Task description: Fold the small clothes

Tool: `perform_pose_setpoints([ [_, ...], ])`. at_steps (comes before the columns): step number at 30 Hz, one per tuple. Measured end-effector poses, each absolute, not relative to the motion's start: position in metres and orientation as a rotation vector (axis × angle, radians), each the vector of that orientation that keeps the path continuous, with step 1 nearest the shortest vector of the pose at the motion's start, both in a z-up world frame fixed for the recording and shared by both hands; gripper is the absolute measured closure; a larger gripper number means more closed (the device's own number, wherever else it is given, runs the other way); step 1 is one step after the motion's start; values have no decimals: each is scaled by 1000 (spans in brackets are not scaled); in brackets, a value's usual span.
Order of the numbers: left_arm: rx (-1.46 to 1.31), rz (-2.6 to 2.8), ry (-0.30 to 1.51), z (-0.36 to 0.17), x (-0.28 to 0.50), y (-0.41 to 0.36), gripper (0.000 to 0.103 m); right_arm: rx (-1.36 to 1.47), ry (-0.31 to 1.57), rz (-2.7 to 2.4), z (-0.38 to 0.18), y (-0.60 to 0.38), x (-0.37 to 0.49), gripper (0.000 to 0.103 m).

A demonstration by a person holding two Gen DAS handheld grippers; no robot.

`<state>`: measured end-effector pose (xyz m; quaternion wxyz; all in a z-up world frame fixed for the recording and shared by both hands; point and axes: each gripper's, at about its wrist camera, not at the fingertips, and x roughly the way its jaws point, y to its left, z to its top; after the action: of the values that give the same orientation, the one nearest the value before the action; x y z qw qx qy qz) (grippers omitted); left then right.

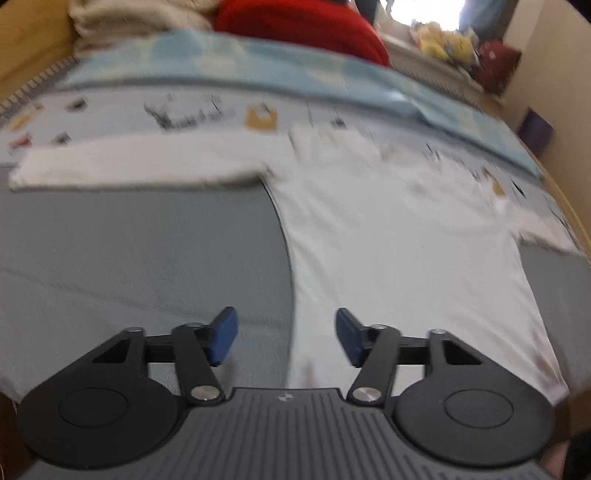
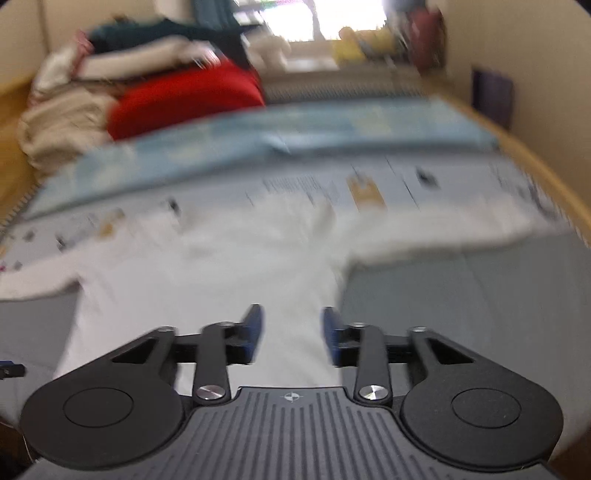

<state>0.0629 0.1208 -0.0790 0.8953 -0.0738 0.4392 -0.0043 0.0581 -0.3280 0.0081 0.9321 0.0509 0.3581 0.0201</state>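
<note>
Left claw nearest in its view, blue pads spread wide, nothing between them, hanging over the left edge of the white t-shirt where it meets the grey sheet. Right claw likewise gaping, empty, blue pads apart, above the shirt's lower body near its right edge. Both views blurred. Shirt lies flat and spread on the bed, hem nearest, sleeves out to both sides, one sleeve reaching left, collar end far. Beyond the shirt a pale printed sheet, then a light blue blanket folded across. Farther back a red cushion beside a heap of beige bedding, dark cloth on top. Window bright at the back, sill cluttered, items unclear.
</note>
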Motion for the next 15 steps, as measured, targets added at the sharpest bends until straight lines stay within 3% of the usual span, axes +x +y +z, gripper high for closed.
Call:
perform_pose_setpoints([
  [4,-169,41,835,-61,67,124,34,-31,662,53,-6,-305,64,45],
  [9,-239,92,803,-33,110,157,38,73,749,16,-33,-294,91,48],
  [14,-351,215,751,-33,178,221,69,37,775,0,-33,-276,96,50],
  [15,-366,238,739,-38,188,234,80,39,780,-3,-35,-275,99,50],
])
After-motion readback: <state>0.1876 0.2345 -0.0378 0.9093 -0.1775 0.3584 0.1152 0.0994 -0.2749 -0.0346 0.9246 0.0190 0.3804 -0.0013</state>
